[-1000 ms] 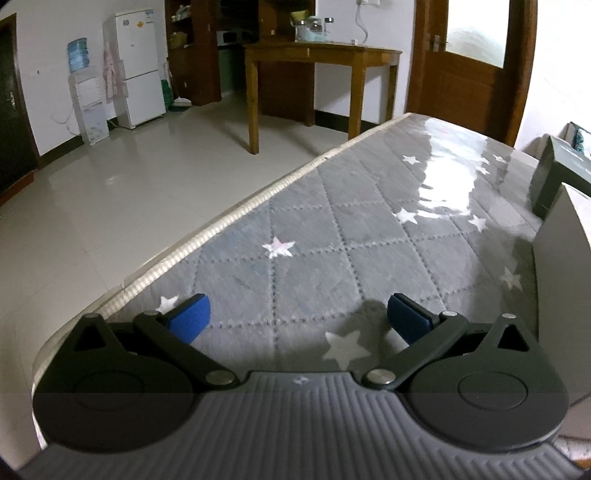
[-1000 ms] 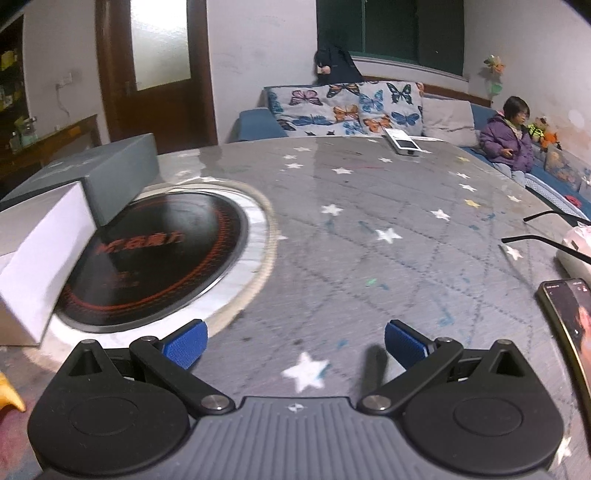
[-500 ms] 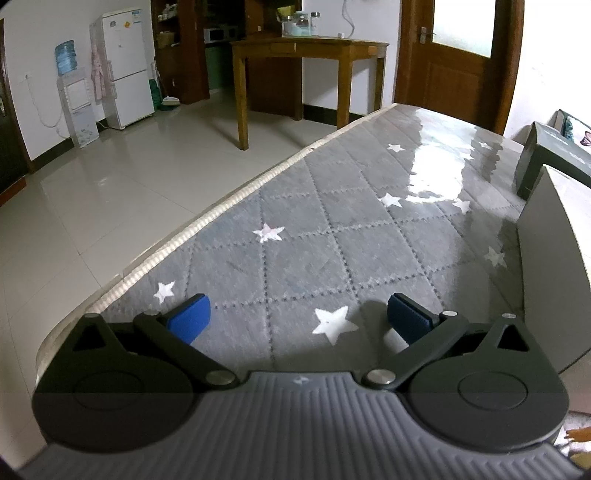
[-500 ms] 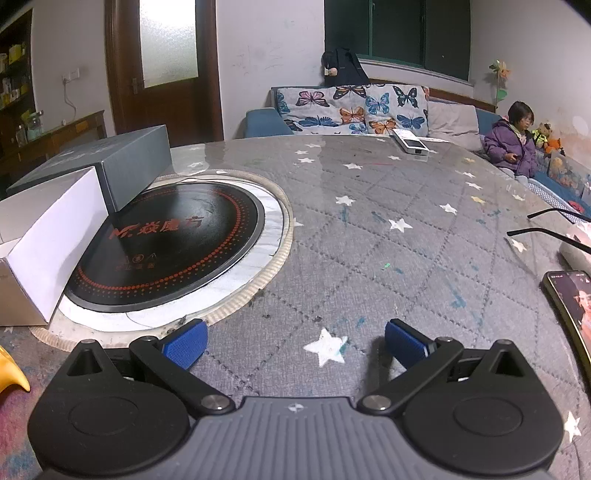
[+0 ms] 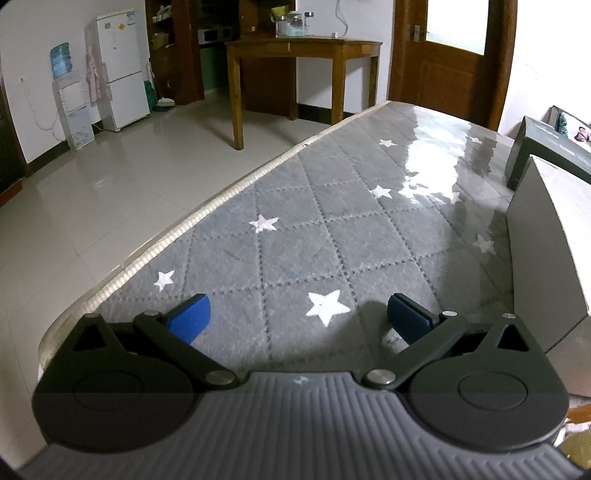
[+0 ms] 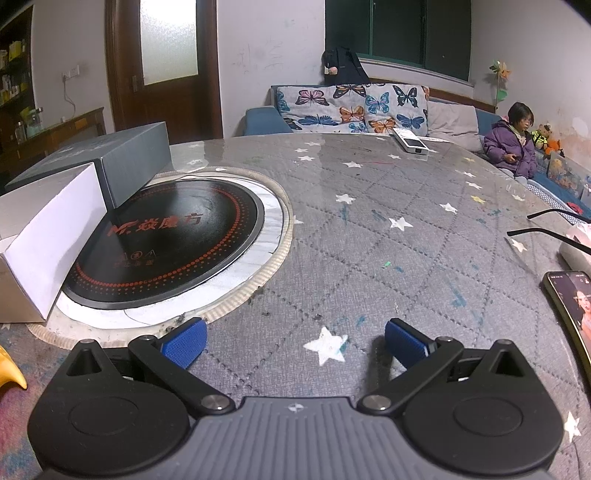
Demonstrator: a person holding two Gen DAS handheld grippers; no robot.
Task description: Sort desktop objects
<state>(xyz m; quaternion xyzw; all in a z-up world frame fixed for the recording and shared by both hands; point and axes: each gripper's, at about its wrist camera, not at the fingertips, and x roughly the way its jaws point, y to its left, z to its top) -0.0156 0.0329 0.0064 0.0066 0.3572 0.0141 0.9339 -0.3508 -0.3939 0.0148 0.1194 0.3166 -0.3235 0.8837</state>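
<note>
Grey star-print cover under both claws; left claw (image 5: 297, 317) spread wide, empty, white box (image 5: 546, 258) to its right. Right claw (image 6: 293, 341) also spread, empty: induction plate (image 6: 166, 251) ahead-left w/ white box (image 6: 44, 240) & grey box (image 6: 122, 162) beyond, phone (image 6: 570, 306) far right on surface (image 6: 369, 229)

Both views were sharp in the centre and strongly curved at the edges, with dark corners from the fisheye lens. In the left wrist view, daylight from the door window (image 5: 454, 22) made a bright glare on the glossy table cover (image 5: 436, 147). The right wrist view was dimmer and cooler, the window (image 6: 397, 29) was dark, and soft shadows lay under the blue fingertips (image 6: 402, 341).
</note>
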